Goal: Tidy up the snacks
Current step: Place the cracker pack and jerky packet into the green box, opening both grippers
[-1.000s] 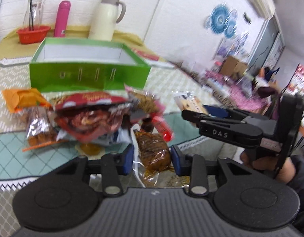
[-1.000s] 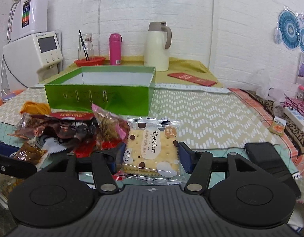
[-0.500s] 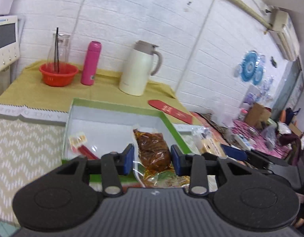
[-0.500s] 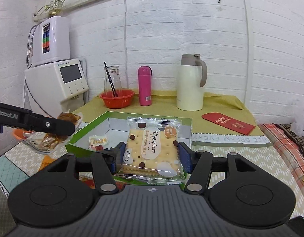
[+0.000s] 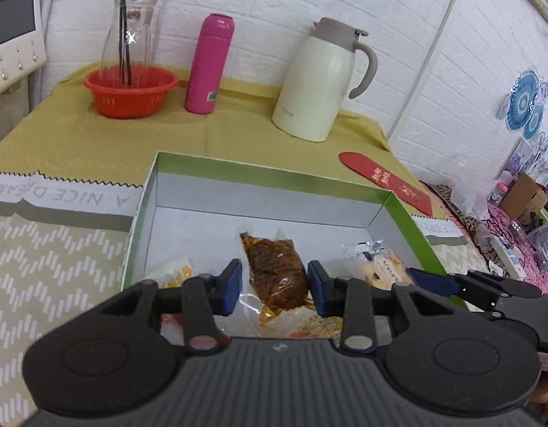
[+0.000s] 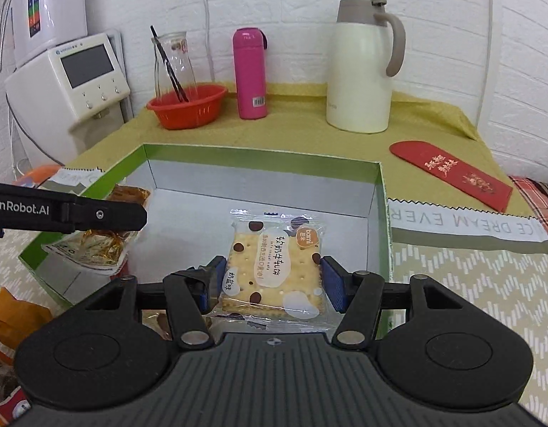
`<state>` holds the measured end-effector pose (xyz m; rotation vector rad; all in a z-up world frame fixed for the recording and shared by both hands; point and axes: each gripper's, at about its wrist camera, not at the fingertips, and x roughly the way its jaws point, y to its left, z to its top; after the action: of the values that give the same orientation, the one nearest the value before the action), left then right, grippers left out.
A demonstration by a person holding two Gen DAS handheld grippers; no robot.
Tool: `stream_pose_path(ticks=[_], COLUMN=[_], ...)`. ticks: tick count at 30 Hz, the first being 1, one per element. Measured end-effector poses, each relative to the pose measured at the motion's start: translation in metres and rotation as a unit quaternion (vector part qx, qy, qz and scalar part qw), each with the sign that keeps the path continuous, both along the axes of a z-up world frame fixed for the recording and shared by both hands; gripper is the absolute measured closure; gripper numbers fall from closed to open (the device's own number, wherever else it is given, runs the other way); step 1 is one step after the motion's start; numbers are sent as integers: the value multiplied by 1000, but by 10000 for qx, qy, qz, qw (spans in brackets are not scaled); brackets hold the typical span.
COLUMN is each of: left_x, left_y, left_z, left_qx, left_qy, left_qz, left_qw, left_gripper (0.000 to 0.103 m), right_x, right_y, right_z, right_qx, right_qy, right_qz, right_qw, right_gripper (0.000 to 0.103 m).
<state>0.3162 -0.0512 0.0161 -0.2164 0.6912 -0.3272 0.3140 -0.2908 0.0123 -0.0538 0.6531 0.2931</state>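
Two snacks over the box

The left claw (image 5: 274, 286) grips a clear packet of brown meat (image 5: 275, 267), the right claw (image 6: 272, 284) a spotted cracker packet (image 6: 274, 267). Both hang right above the open green cardboard box (image 6: 382, 213), its white floor just below.

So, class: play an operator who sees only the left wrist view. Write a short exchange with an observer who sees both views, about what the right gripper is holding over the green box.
Operator: I only see the right gripper's fingertips. What does it hold?
Observer: The right gripper is shut on a cracker packet.
Operator: Where is it?
Observer: Above the green box, near its front.
Operator: What sits past my camera's left edge?
Observer: A white water dispenser above the screened machine.
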Motion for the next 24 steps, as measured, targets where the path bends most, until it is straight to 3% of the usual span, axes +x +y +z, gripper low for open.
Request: stream_pose_path(ticks=[6,7,8,10,11,13,16,24], left_x=[21,21,20,16,13,8,-3,-33], left_y=[-1,1,4,5,3,-2,-6,-3], left_z=[-19,-20,-19,-13,-9,-2,9,30], left_qx=[-14,-80,-249,-478,-416,-197,132,134], left_qy=[303,278,204,40,-45,-220,-590,-817], left_qz=[63,118,150,227,246,310,351,492], left_qw=[9995,9995,9994,9986,9988,9991,9975,9953], left_gripper=[64,39,28,18,17,0,0,0], right_x=[13,13,12,8,6,2,-5,-30], right_y=[12,12,12,12,12,10,4,-11], right_z=[-7,-7,-7,-4,-3,2,13,34], right_qx=[-492,-529,-560,-649,-690,-714,-580,-189], right_qy=[-7,-40,-113,-329,-440,-619,-793,-880], right_qz=[98,155,213,312,354,364,313,60], right_qw=[9987,9985,9981,9969,9960,9949,9947,9959], right_gripper=[6,6,2,0,0,0,0,0])
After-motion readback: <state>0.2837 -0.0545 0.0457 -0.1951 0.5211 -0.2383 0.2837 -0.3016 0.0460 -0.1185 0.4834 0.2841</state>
